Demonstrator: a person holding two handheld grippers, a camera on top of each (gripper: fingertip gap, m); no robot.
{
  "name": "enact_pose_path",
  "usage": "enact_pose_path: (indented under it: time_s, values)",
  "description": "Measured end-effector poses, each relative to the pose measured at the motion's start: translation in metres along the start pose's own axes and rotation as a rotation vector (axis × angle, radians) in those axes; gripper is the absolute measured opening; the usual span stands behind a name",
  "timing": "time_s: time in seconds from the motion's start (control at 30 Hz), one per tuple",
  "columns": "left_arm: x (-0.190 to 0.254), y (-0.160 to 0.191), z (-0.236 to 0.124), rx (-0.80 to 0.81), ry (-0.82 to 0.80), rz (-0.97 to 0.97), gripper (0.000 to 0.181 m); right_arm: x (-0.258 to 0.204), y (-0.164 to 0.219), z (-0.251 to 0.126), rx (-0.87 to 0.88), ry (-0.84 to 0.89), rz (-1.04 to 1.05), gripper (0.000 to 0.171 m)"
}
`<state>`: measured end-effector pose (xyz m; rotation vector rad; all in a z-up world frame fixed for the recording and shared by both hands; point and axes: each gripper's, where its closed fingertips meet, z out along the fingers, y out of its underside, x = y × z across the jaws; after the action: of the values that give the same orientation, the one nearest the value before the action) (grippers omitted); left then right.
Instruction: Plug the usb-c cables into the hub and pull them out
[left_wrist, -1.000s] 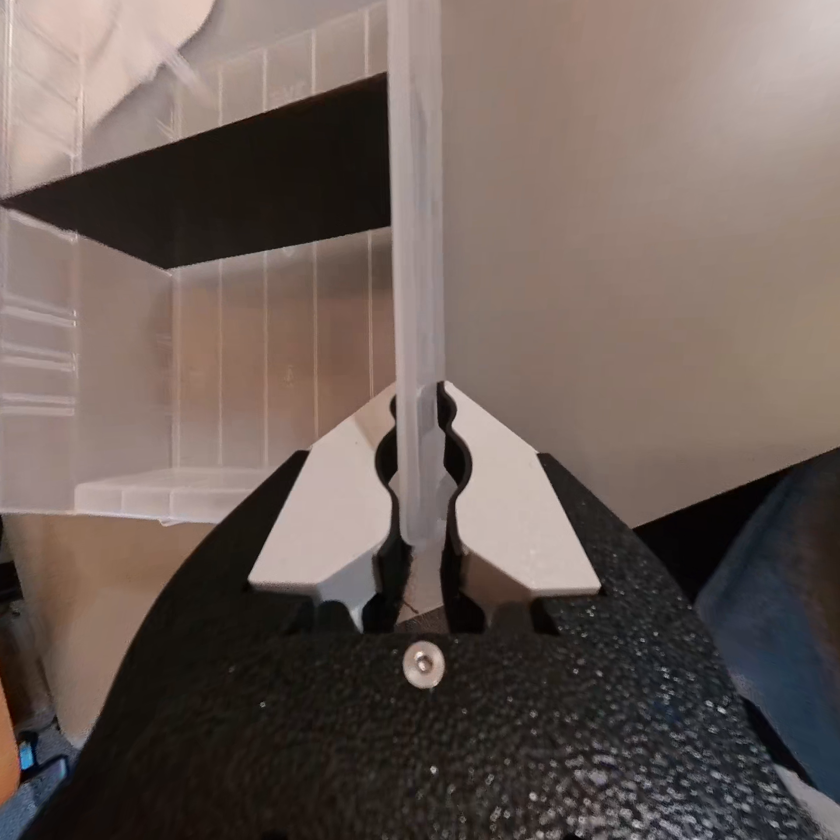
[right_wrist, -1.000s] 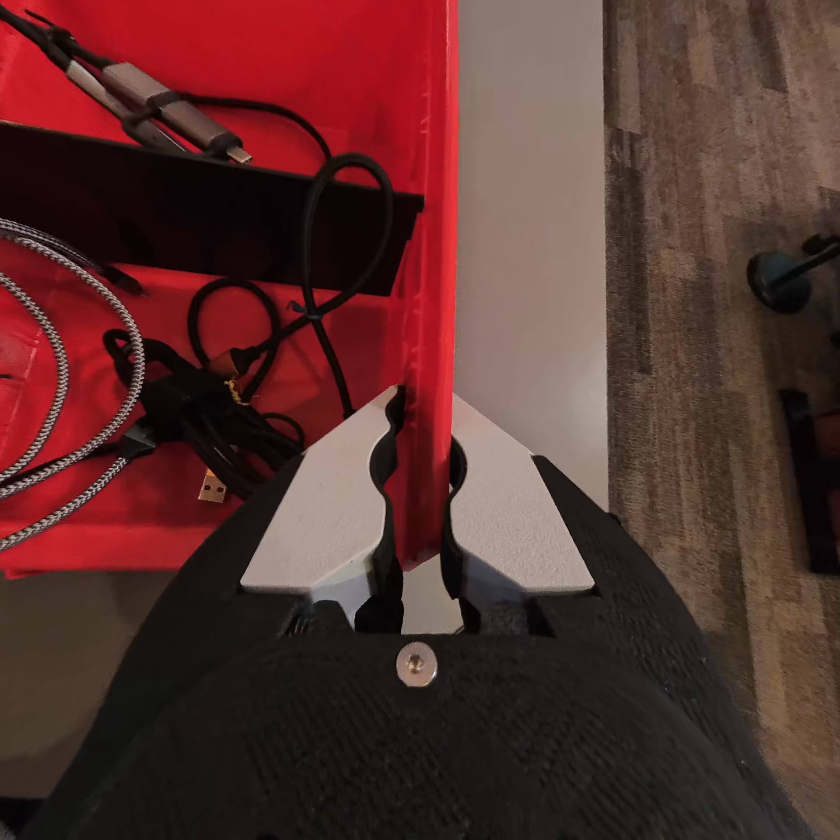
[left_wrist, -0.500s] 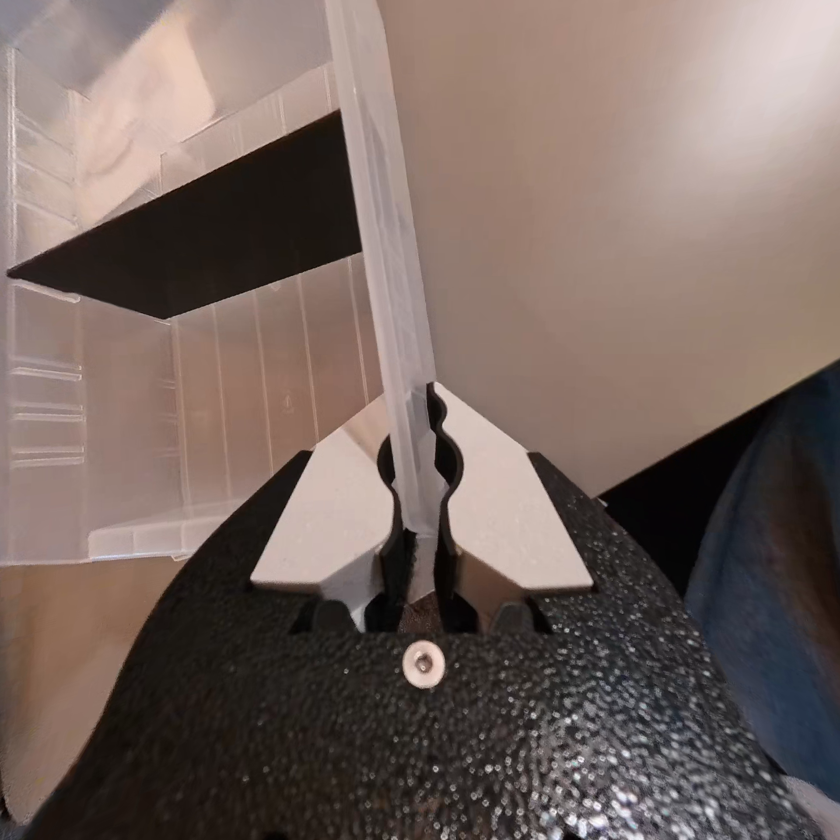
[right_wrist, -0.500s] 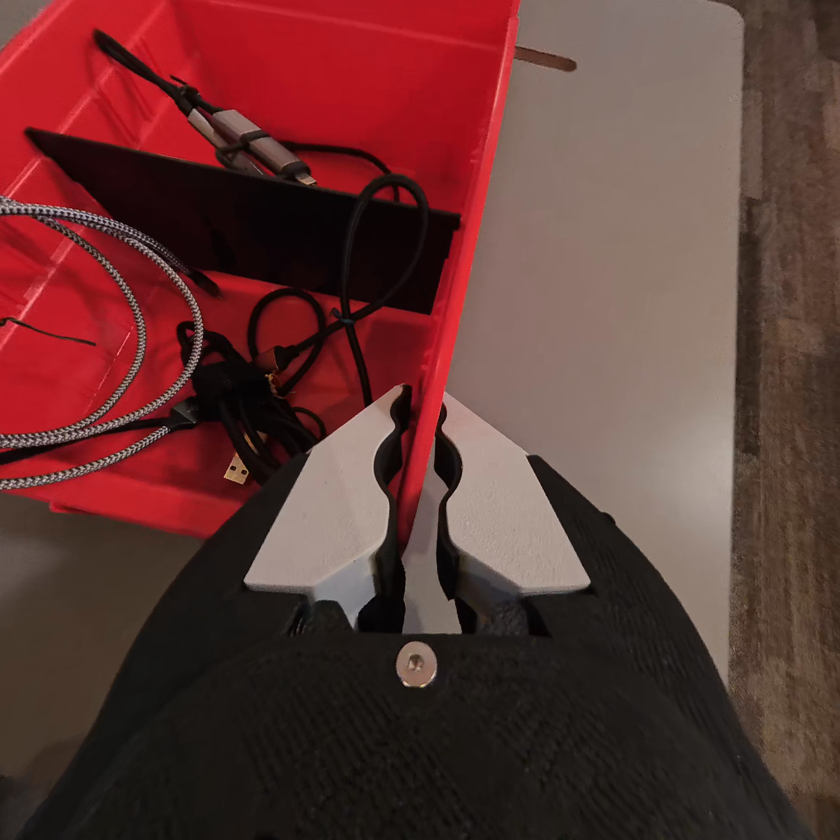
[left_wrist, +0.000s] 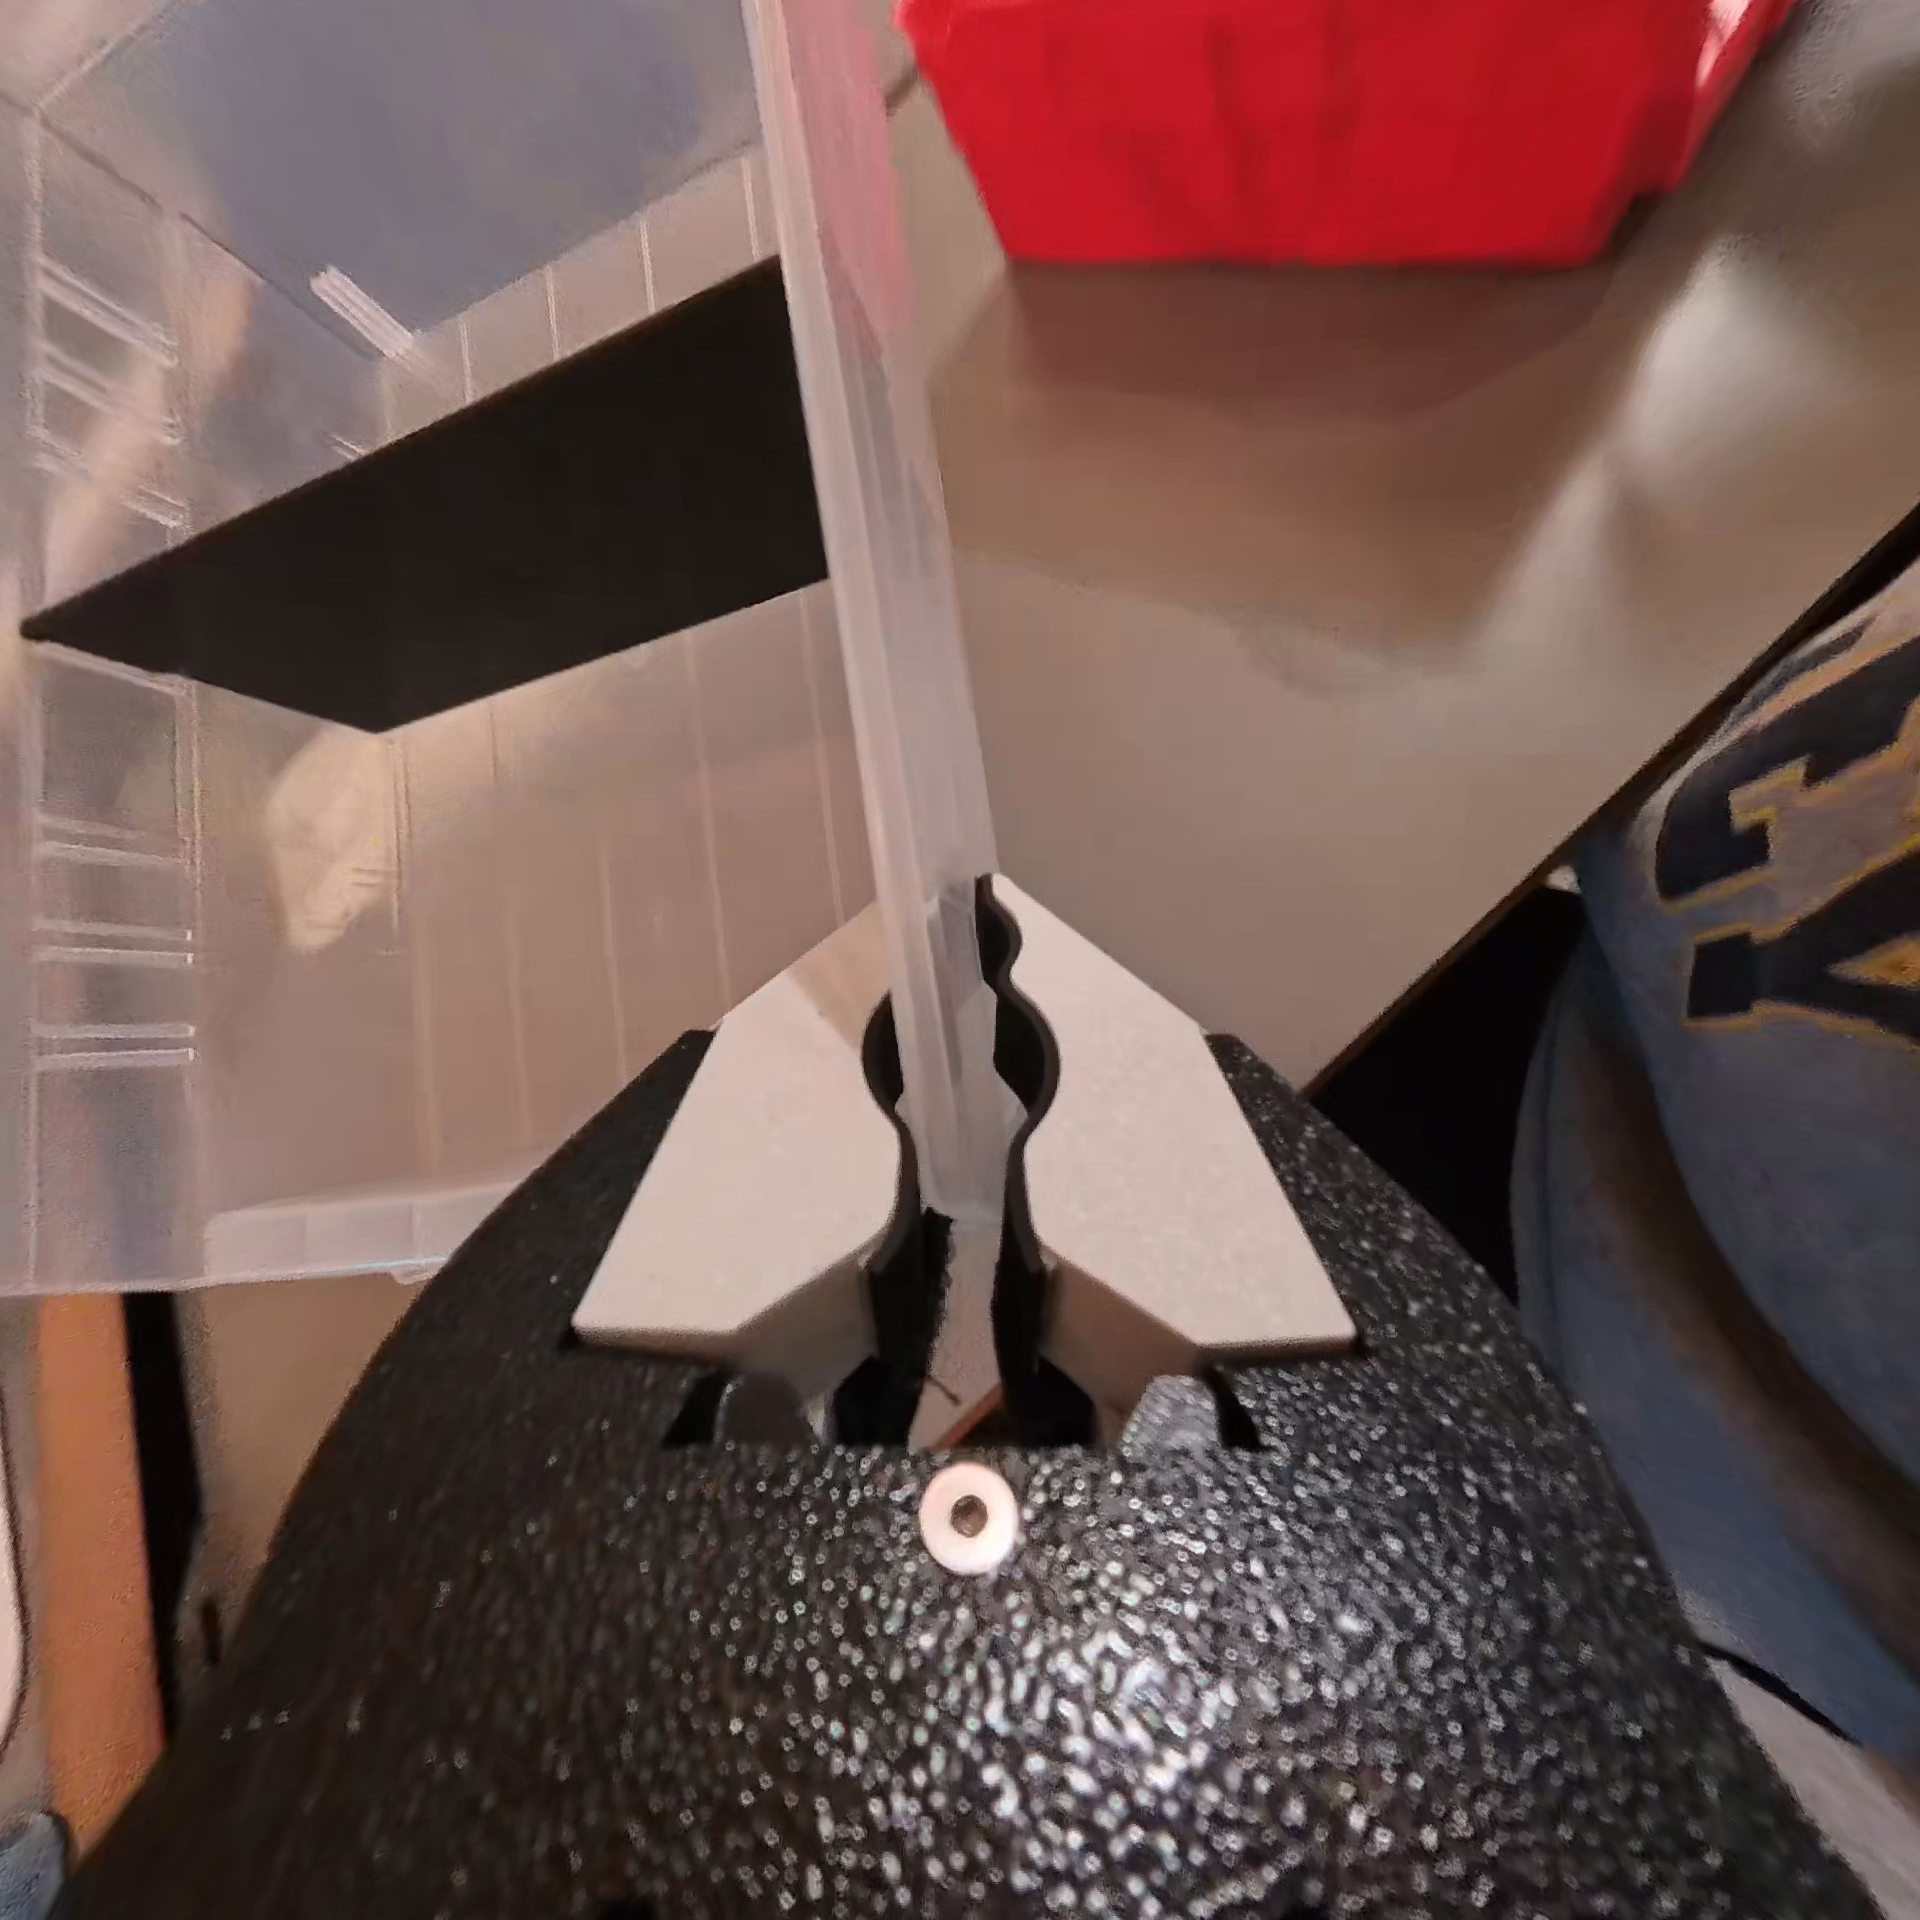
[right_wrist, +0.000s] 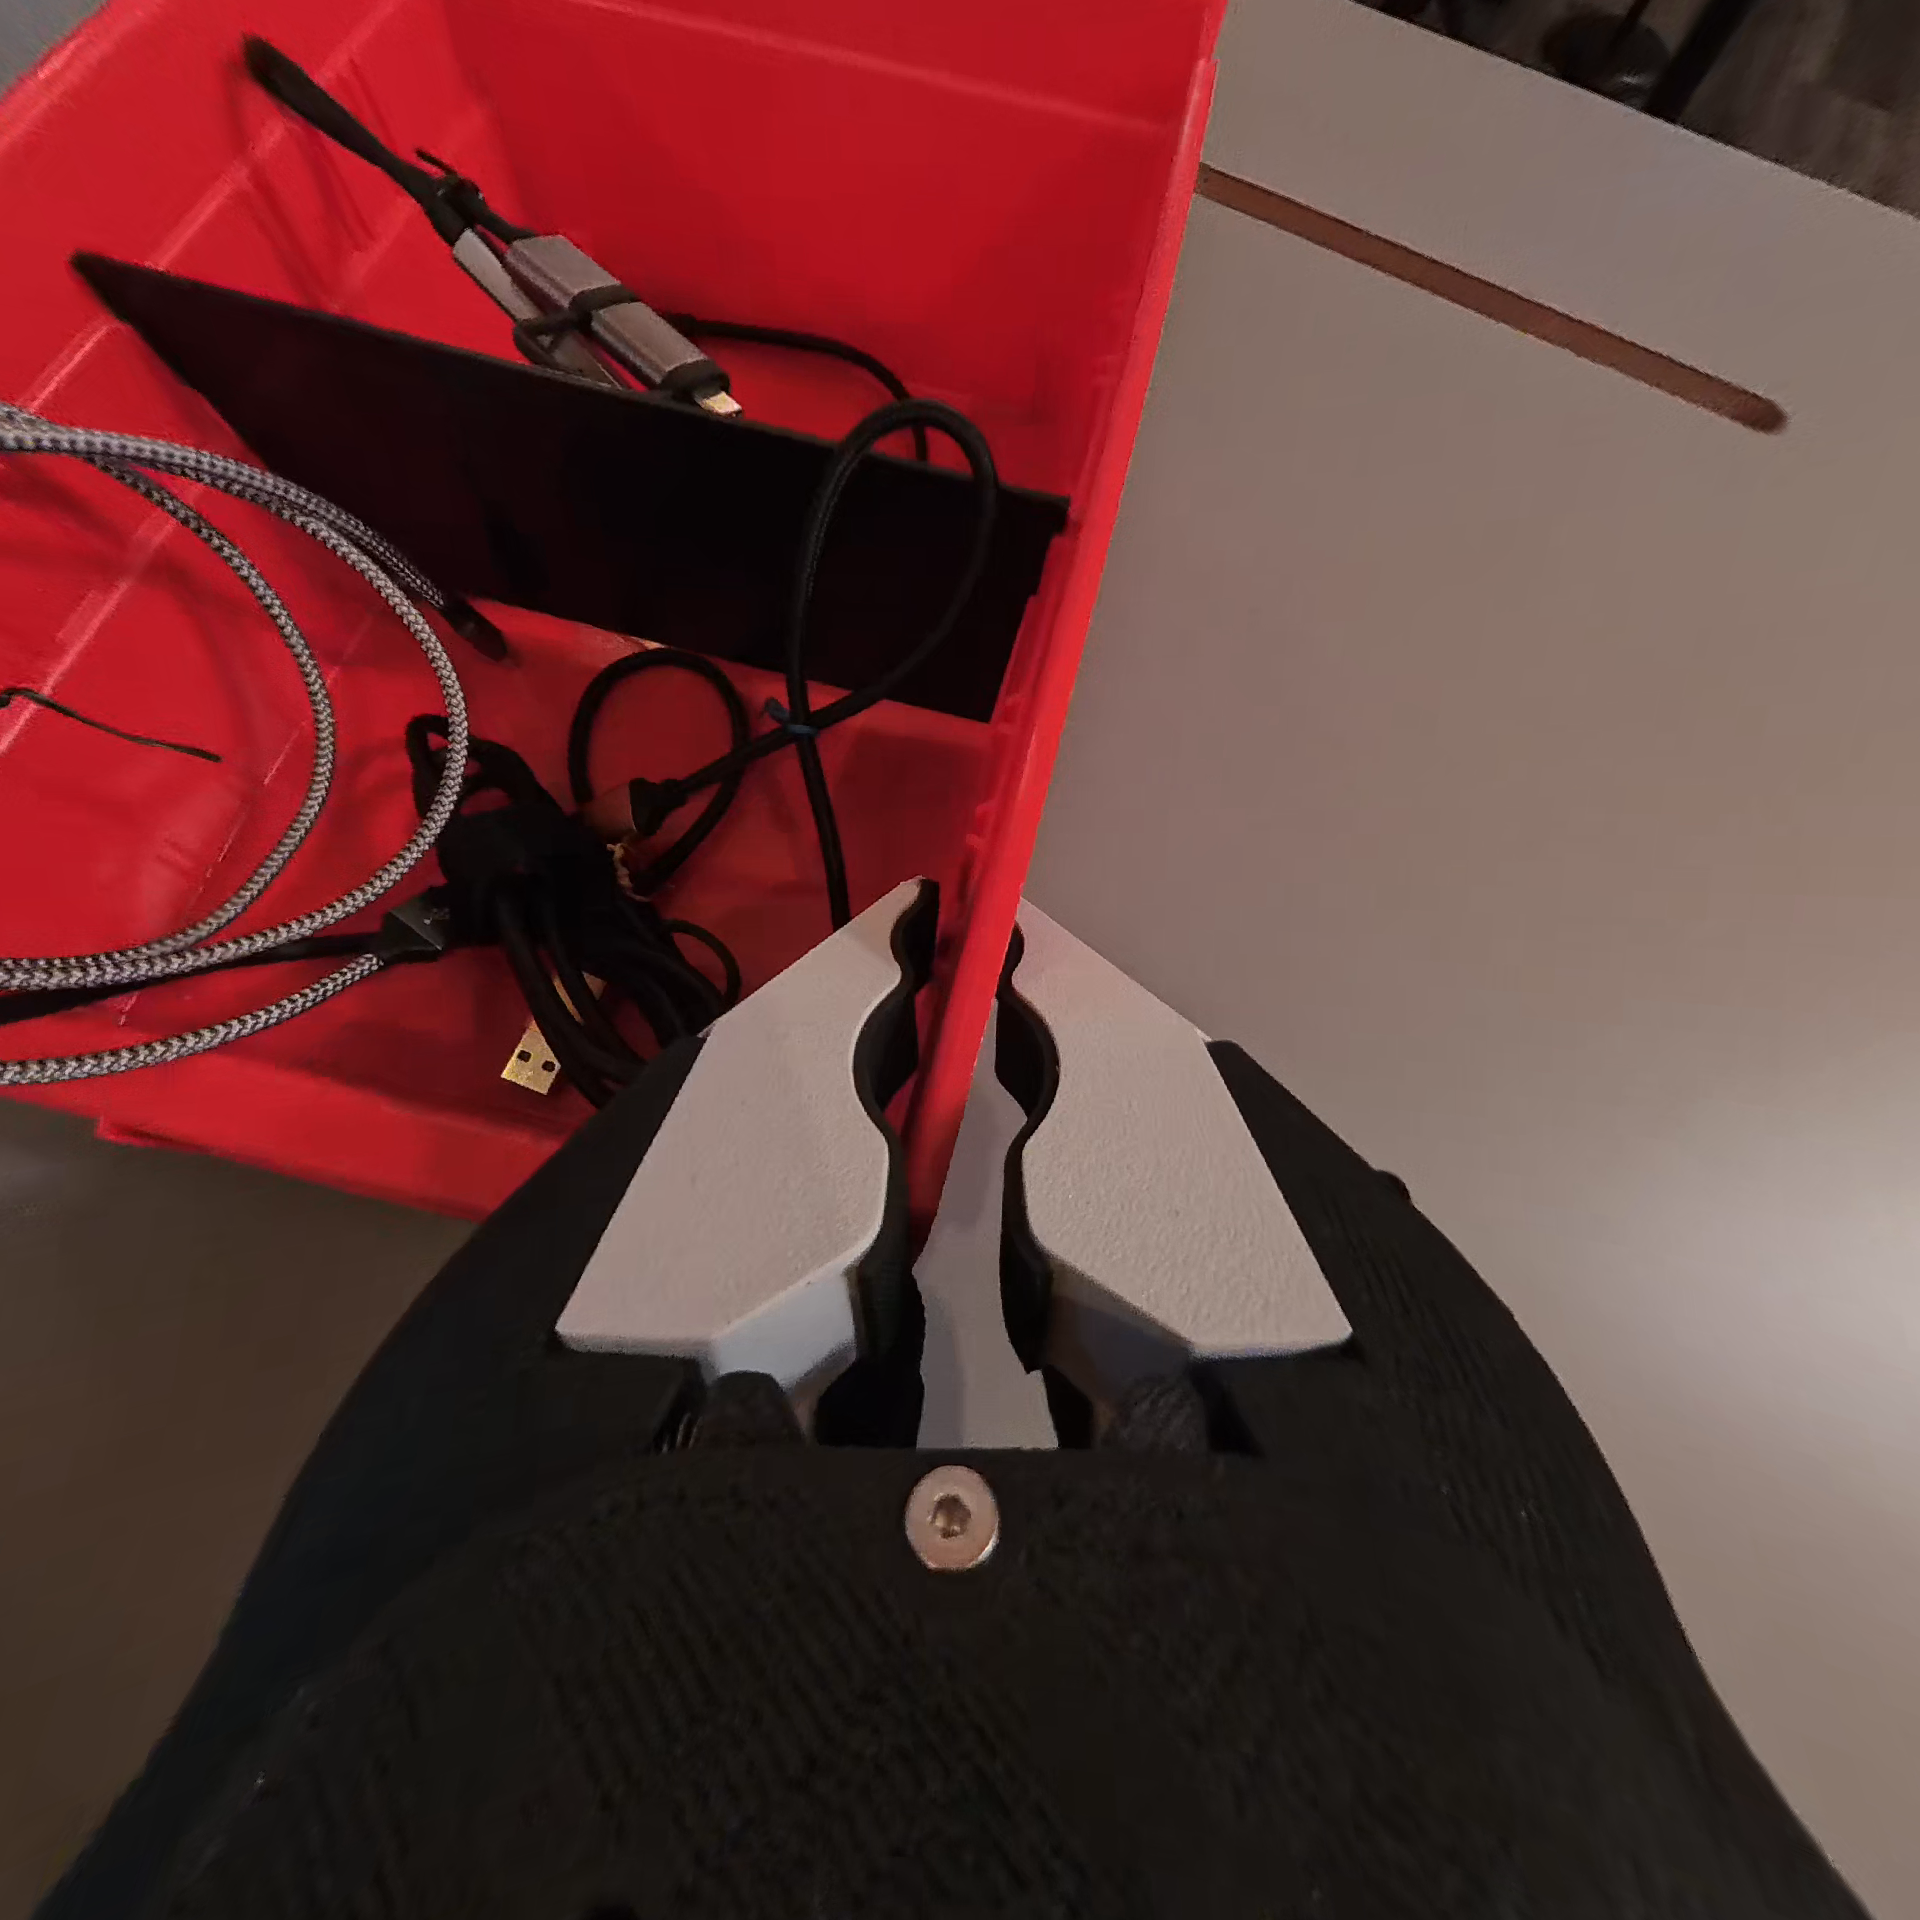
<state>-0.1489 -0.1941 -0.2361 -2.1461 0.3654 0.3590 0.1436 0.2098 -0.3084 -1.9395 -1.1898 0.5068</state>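
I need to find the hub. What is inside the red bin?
The red bin holds a black divider. Behind it lies a grey adapter bundle; in front, a grey braided cable and tangled black cables. The right gripper hides the near corner.

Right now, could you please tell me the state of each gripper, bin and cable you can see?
left gripper: shut on the clear bin's wall.
clear bin: held by its wall, nothing visible inside but a black divider.
right gripper: jaws apart around the red bin's wall, only the left pad touching.
red bin: resting on the table, black divider upright.
grey braided cable: loose, unplugged.
black cables: bundled.
grey adapters: tied together, nothing plugged in.
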Motion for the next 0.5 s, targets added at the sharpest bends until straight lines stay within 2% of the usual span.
enact_pose_path:
  time_s: [0.1, 0.17, 0.23, 0.33, 0.5]
  values:
    - [-0.005, -0.030, -0.002, 0.067, -0.028, 0.048, 0.003, -0.045, -0.015, 0.016, 0.024, -0.095, -0.028, 0.016]
    - [-0.003, -0.053, 0.003, 0.114, -0.026, 0.093, 0.003, -0.083, -0.027, 0.020, 0.064, -0.221, -0.045, 0.035]
    - [0.002, -0.079, 0.011, 0.172, -0.007, 0.139, 0.003, -0.104, -0.043, 0.008, 0.125, -0.307, -0.034, 0.047]
    - [0.017, -0.125, 0.028, 0.276, 0.051, 0.201, 0.003, -0.082, -0.067, -0.031, 0.242, -0.257, -0.026, 0.050]
    - [0.062, -0.199, 0.053, 0.406, 0.277, 0.292, 0.003, 0.002, -0.085, -0.129, 0.465, 0.011, 0.061, 0.047]
